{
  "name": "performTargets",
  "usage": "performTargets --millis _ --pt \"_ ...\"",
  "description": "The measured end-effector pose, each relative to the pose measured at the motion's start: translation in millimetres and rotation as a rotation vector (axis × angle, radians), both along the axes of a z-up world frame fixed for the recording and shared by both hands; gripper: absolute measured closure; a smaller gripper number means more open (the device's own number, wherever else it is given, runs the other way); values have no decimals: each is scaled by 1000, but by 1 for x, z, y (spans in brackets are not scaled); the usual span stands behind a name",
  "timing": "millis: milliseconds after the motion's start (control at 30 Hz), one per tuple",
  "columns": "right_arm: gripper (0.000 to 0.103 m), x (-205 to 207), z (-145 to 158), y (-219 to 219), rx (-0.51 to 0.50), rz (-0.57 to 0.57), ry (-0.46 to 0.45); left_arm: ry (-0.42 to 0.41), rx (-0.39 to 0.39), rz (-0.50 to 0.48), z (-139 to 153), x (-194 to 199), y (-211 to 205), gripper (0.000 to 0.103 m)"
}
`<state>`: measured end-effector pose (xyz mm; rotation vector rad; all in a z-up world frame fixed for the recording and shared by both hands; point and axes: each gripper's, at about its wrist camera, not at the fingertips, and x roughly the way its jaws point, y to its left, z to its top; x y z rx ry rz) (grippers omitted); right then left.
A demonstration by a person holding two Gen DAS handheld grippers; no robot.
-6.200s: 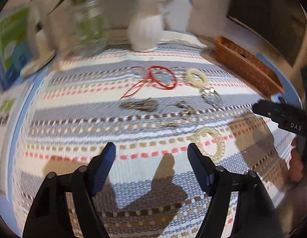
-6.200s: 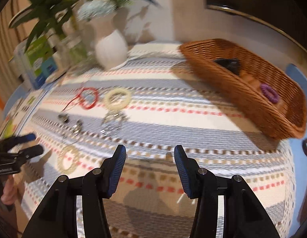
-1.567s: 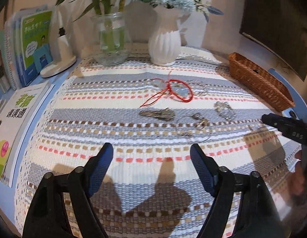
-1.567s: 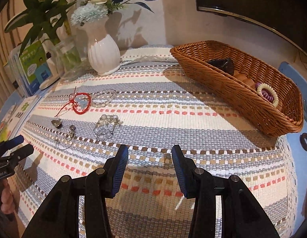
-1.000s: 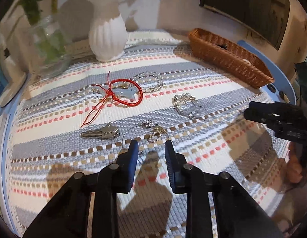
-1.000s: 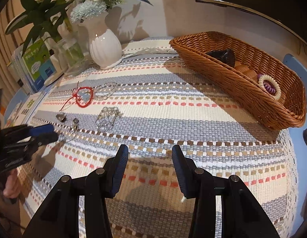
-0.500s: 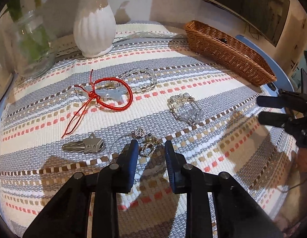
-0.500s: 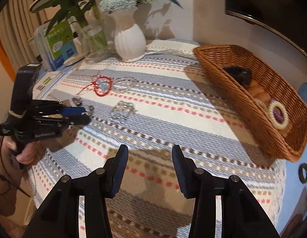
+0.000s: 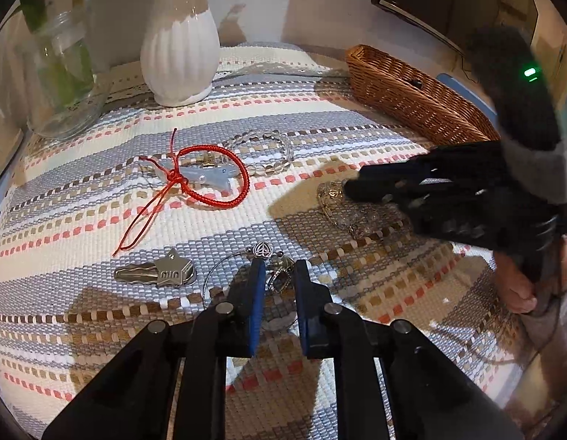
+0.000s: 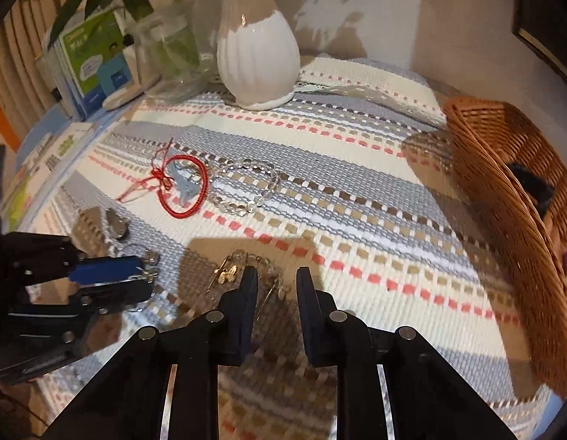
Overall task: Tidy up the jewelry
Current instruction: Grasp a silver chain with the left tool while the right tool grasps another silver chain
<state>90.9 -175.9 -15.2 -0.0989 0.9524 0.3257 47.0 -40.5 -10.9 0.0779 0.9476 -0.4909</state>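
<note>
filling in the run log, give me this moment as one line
left hand-held gripper: closing around silver charm bangle | right hand-held gripper: closing over crystal bracelet | wicker basket: awaiting both

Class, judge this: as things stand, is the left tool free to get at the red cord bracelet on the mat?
Probably yes. The red cord bracelet lies uncovered ahead of the left tool, which is closing over a silver charm bangle; that would need finishing or leaving first.
</note>
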Motion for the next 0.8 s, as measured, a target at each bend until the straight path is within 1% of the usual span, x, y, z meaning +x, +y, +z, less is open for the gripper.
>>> performTargets --millis 100,133,167,200,233,267,300,367,433,533,600,700,800 --pt "80 0 -2 7 -46 21 -22 -3 2 -4 0 0 -1 88" --pt "80 -2 -3 9 -66 29 -32 -9 9 -4 0 0 -3 91" --pt "80 -5 -3 14 -93 44 -50 -12 15 -9 -1 0 -4 98" --pt "84 -6 -3 18 -114 59 -66 -14 17 -11 -1 0 -4 100" --pt "88 -8 -3 22 -121 70 -73 -18 18 -13 -1 0 -5 100" --pt "99 -8 -3 23 -107 88 -67 -25 18 -13 0 -1 -4 100" --pt "100 -9 -3 23 -89 94 -60 -37 14 -10 3 -3 -3 100" --pt "100 -11 0 18 -60 86 -56 -51 -7 -8 10 -7 1 100" --pt "100 -19 9 10 -39 67 -73 -76 -40 -8 23 -13 8 100" --pt "100 -37 31 -5 16 49 -109 -108 -81 -9 43 -21 15 100" --pt "100 -49 47 -14 20 30 -137 -125 -111 -17 56 -25 20 100" --pt "100 -69 71 -31 61 6 -172 -133 -169 -40 74 -30 26 100" --pt "100 -82 88 -41 79 -22 -197 -135 -217 -64 90 -32 30 100"
